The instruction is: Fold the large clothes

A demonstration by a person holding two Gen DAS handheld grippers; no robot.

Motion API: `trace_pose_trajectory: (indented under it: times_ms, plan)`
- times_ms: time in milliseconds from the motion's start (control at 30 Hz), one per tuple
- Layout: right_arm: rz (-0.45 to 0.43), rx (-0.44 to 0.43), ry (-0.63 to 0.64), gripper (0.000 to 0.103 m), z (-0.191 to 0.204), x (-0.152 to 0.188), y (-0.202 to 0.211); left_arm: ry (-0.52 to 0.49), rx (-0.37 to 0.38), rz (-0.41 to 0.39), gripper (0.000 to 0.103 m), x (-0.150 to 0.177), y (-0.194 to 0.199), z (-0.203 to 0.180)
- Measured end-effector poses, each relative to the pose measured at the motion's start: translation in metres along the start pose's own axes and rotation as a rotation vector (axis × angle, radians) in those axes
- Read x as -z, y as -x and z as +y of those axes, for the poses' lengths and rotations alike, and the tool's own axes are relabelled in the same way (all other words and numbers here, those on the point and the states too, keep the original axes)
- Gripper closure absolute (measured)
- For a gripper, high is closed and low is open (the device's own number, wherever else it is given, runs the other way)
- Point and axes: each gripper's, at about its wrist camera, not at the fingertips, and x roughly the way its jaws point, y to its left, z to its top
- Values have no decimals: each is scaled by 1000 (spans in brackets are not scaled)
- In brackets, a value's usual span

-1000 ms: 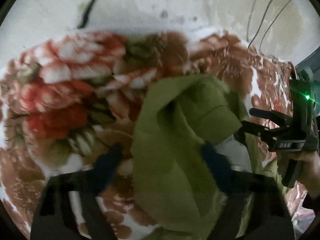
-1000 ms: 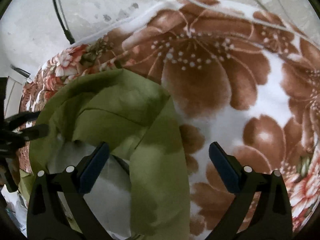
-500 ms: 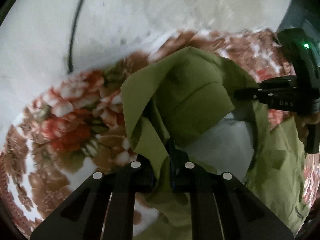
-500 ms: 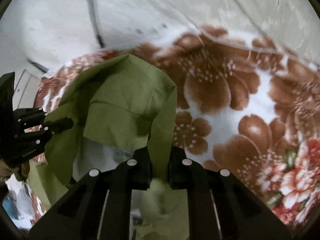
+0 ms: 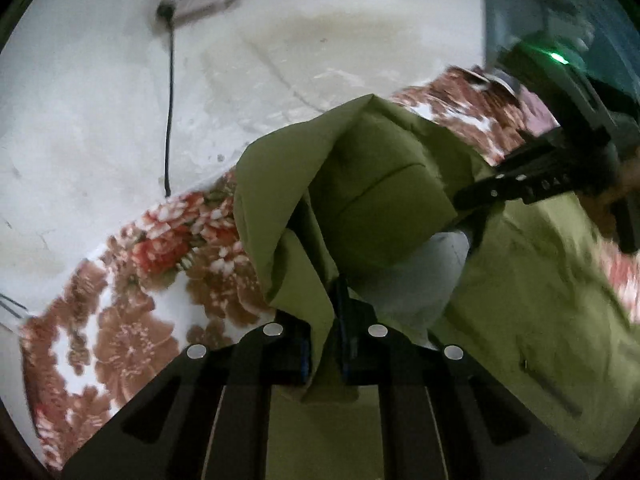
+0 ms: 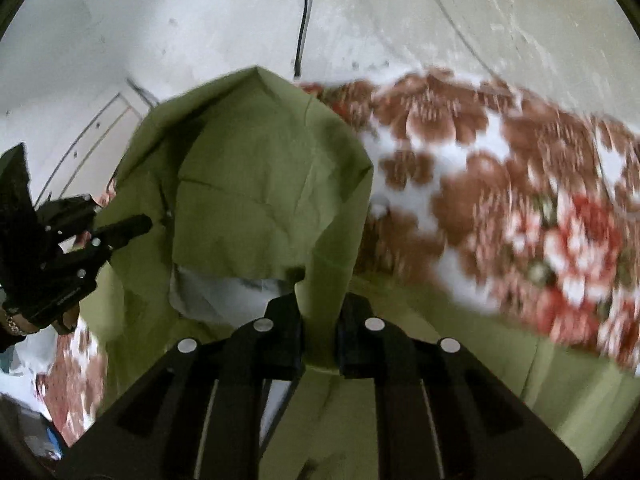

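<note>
An olive-green garment (image 5: 380, 184) with a pale grey lining (image 5: 412, 276) is held up above a floral blanket (image 5: 132, 320). My left gripper (image 5: 326, 344) is shut on a folded edge of the garment, which hangs between its fingers. My right gripper (image 6: 320, 340) is shut on another edge of the same garment (image 6: 260, 184). The cloth rises to a peak ahead of both grippers. The right gripper also shows in the left wrist view (image 5: 532, 180), and the left gripper in the right wrist view (image 6: 80, 248), each at the garment's side.
The brown, red and white floral blanket (image 6: 500, 184) covers the surface below. A pale wall (image 5: 100, 100) with a black cable (image 5: 170, 92) stands behind. A dark teal object (image 5: 560, 8) is at the upper right of the left wrist view.
Both grippers went from open to shut on the garment's edges, then lifted it. The cloth now hangs higher above the blanket and the views have tilted up toward the wall.
</note>
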Motion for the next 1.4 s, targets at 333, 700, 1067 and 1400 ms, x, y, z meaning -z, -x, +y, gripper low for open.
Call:
trace_pose_trajectory:
  times_ms: [333,700,1067,1400]
  plan:
    - [172,43,-1,66,19,147,9,108,25,126,85,88,25,-76]
    - [276,34,-96,46,16,238,71,262,54,241,43,150,99,-125]
    - [268,122,-137,36,-2,139,32,404,90,268,36,138,54,-25]
    - [362,48,-259,64,-58,97,-89,600,298,322,97,135,-74,26]
